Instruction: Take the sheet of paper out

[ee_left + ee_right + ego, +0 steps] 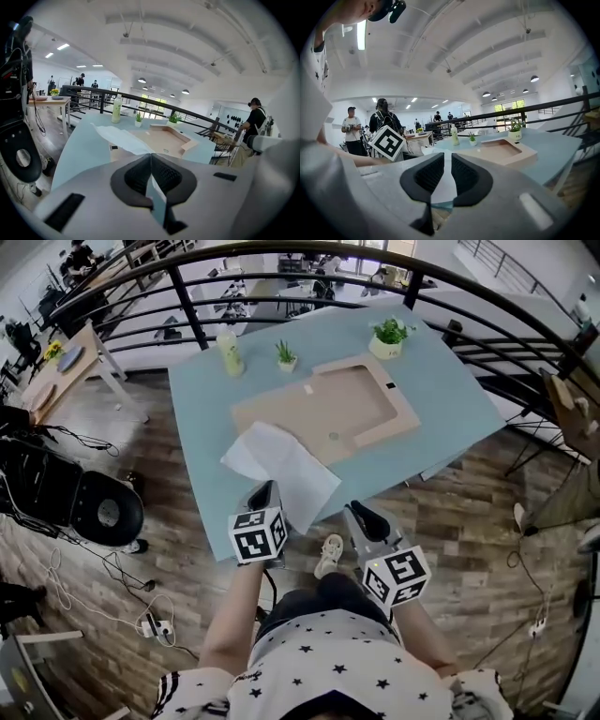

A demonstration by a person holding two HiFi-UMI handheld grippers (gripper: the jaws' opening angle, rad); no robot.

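White sheet of paper [281,468] lies on the blue table's [441,399] near left, beside the wooden tray [380,430], its near edge pinched by the left gripper [267,487]; right gripper [359,511] spread, near it

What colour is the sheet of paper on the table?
White. The sheet of paper shows best in the head view.

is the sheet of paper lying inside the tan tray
No, the sheet of paper lies mostly on the blue cloth, outside the tray.
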